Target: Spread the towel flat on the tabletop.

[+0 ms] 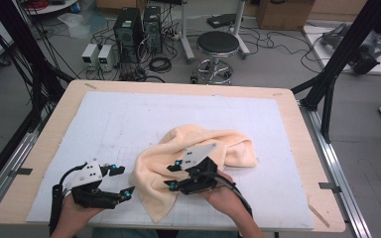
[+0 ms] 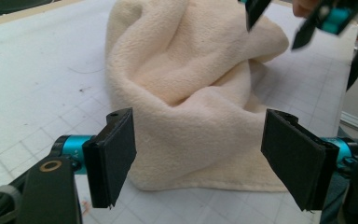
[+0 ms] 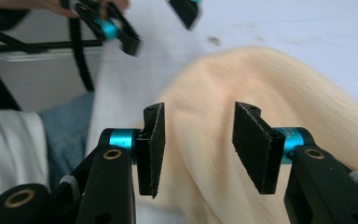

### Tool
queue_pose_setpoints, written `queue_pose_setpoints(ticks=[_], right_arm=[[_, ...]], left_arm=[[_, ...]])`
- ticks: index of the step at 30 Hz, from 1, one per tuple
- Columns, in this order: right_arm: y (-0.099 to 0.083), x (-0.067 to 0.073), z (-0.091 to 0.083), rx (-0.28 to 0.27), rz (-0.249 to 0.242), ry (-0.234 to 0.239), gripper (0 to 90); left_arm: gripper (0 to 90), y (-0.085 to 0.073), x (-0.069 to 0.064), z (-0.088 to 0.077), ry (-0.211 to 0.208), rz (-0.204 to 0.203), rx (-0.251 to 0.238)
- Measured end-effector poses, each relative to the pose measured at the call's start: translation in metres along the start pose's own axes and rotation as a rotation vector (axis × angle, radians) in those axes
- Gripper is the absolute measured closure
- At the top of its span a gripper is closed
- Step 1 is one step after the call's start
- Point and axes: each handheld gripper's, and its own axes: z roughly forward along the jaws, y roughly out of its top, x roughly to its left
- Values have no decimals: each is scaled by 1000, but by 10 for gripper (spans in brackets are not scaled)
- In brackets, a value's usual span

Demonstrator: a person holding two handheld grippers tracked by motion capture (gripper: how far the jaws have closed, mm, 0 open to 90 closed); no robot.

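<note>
No writing showed anywhere on the cream fleece towel [image 1: 193, 148]. The left gripper [image 1: 121, 181] sat at its eight o'clock, jaws apart, empty. The right gripper [image 1: 171, 176] hovered over it, jaws parted, gripping nothing.

Stuff around my table, lab floor behind it.
My wooden table [image 1: 39, 148] carries a white gridded mat [image 1: 129, 119] over most of its top. Far past the table I see a black round stool [image 1: 218, 43] on a chrome base, roughly centre. Left of it stand two dark computer towers [image 1: 138, 29], with two small white boxes [image 1: 97, 53] further left and loose cables [image 1: 159, 63] coiled on the grey floor. A cardboard box [image 1: 283, 12] sits far right. Black frame posts [image 1: 337, 54] flank the table, right and left.
</note>
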Motion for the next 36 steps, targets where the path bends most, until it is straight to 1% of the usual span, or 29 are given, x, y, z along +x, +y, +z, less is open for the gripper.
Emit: queue_pose_setpoints(ticks=[1, 2, 3, 4, 6, 7, 8, 10, 11, 12, 13, 14, 15, 17, 19, 21, 22, 23, 24, 25, 27, 29, 30, 31, 32, 33, 34, 35, 36], right_arm=[[-4, -1, -7, 6, -9, -22, 533], [-9, -3, -13, 9, -12, -47, 527], [-13, -4, -17, 14, -7, -57, 524], [-20, -6, -24, 25, -5, -75, 524], [-33, -7, -31, 51, 2, -101, 521], [-37, -8, -33, 61, 5, -111, 518], [-46, -7, -35, 79, 13, -123, 517], [-55, -7, -35, 111, 2, -144, 520], [-59, -7, -33, 133, -14, -154, 537], [-62, -7, -30, 152, -26, -168, 575], [-64, -7, -27, 172, -43, -172, 637], [-66, -8, -25, 203, -74, -184, 738], [-66, -8, -23, 222, -94, -194, 790], [-65, -11, -22, 215, -94, -194, 822], [-63, -16, -25, 193, -77, -210, 830], [-61, -23, -33, 139, -33, -217, 831], [-59, -26, -39, 96, 2, -217, 831], [-58, -29, -43, 68, 11, -227, 831], [-56, -33, -49, 36, 39, -223, 830], [-55, -36, -53, 16, 56, -216, 829], [-55, -38, -55, 17, 68, -213, 827], [-56, -39, -54, 23, 73, -202, 825], [-56, -39, -54, 34, 65, -201, 825], [-57, -38, -53, 33, 68, -201, 824], [-57, -39, -53, 32, 70, -199, 824], [-57, -39, -53, 33, 72, -197, 823], [-57, -39, -53, 36, 70, -195, 821], [-57, -39, -52, 34, 68, -192, 821], [-57, -39, -52, 34, 66, -191, 820]], left_arm=[[278, 0, -1, 1, -9, 7, 1], [281, 1, -3, 2, -10, 5, -1], [284, 1, -5, 3, -18, 12, 1], [288, 2, -6, 4, -24, 10, 1], [288, 2, -7, 5, -26, 19, 8], [288, 2, -8, 6, -33, 15, 6], [288, 2, -8, 7, -35, 13, 5], [289, 3, -8, 8, -63, -18, -11], [291, 4, -9, 8, -79, -32, -24], [295, 5, -10, 9, -95, -37, -36], [298, 6, -11, 10, -106, -43, -45], [305, 7, -13, 12, -115, -42, -49], [312, 8, -15, 14, -121, -30, -44], [324, 8, -20, 19, -132, -12, -24], [344, 8, -23, 25, -138, 12, -1], [377, 8, -27, 32, -147, 40, 31], [400, 8, -28, 35, -150, 44, 42], [420, 8, -31, 40, -150, 65, 63], [441, 7, -33, 43, -151, 88, 86], [458, 6, -35, 47, -146, 111, 110], [474, 2, -39, 55, -137, 140, 152], [483, -1, -39, 61, -133, 154, 189], [484, -3, -39, 64, -125, 164, 211], [492, -5, -39, 67, -111, 163, 235], [510, -7, -39, 71, -92, 170, 270], [535, -9, -39, 73, -81, 181, 285], [539, -10, -40, 74, -76, 189, 273], [568, -9, -40, 74, -72, 187, 273], [627, -9, -40, 74, -62, 193, 273]])
